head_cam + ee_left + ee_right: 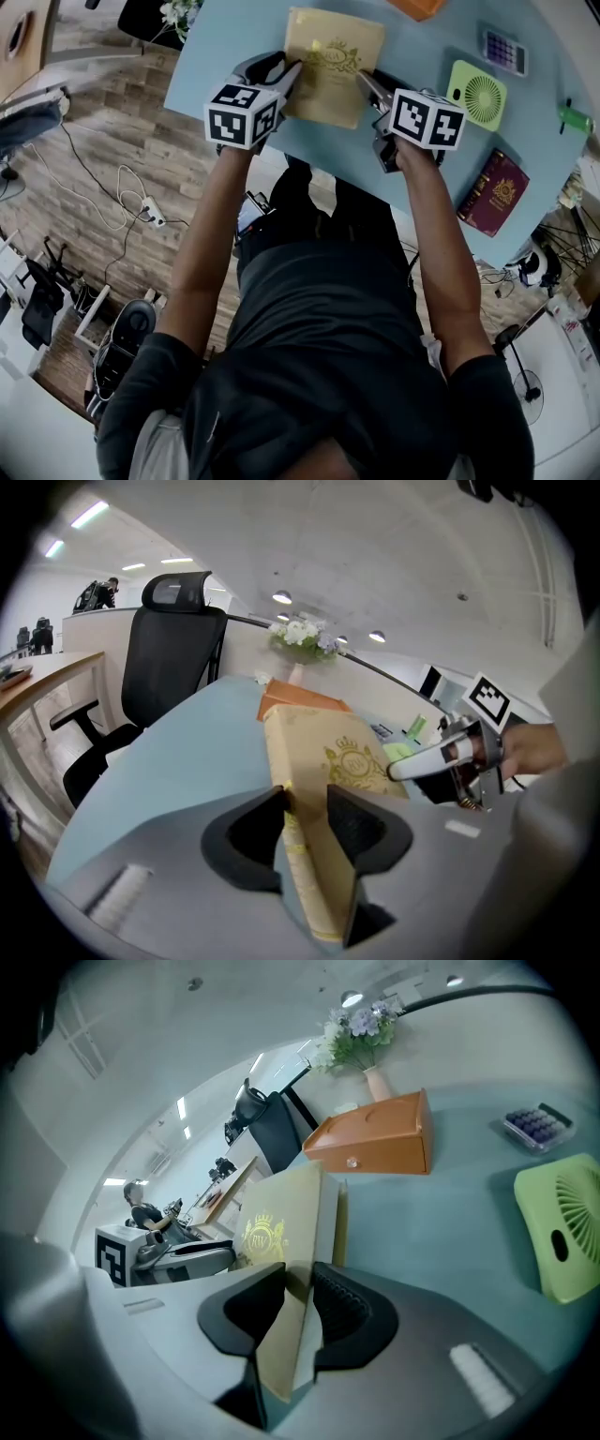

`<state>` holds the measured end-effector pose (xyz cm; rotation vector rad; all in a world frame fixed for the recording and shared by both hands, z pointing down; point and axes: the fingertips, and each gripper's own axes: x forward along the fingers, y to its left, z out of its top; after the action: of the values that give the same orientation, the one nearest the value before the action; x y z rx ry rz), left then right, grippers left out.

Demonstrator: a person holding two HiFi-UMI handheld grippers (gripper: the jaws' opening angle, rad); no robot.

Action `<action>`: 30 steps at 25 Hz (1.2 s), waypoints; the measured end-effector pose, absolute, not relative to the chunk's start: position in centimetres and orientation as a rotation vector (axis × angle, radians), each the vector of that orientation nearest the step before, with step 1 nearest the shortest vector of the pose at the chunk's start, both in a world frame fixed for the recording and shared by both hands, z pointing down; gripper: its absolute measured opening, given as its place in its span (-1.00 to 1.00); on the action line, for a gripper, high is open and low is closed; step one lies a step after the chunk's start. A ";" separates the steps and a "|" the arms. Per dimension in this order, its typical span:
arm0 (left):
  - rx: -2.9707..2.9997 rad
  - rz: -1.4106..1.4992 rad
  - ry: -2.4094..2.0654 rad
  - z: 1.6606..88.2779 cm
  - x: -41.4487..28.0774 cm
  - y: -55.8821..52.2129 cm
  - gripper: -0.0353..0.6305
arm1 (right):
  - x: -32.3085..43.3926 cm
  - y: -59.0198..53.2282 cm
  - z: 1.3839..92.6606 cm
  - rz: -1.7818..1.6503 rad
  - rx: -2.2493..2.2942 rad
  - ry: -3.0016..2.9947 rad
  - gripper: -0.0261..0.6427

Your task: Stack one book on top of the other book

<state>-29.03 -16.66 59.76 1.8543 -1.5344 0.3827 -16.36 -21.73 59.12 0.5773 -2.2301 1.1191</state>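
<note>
A tan book with a gold crest is held over the light blue table by both grippers. My left gripper is shut on the book's left edge; its pads press on both covers. My right gripper is shut on the book's right edge. In the left gripper view the gold crest faces up and the right gripper shows at the far side. A dark red book with a gold emblem lies flat at the table's right, apart from both grippers.
A green hand fan and a small tray of purple items lie right of the tan book. An orange box and a vase of flowers stand at the far edge. A black office chair stands beyond the table's left side.
</note>
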 end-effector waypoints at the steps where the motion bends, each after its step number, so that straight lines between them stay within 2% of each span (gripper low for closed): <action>1: 1.866 0.388 -1.537 59.3 -29.0 -16.7 -0.32 | -16.3 -21.7 58.7 1.117 0.587 -2.237 -0.64; 17: 2.056 0.376 -1.512 52.7 -28.2 -16.7 -0.32 | -14.8 -20.5 51.6 1.033 0.767 -2.351 -0.65; 30: 2.259 0.389 -1.375 48.4 -23.0 -16.8 -0.32 | -9.4 -19.0 46.5 0.957 0.988 -2.403 -0.66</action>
<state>-22.96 -16.83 48.39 2.2587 -1.3754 0.3888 -9.35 -18.97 46.53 0.9884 -2.4033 0.9574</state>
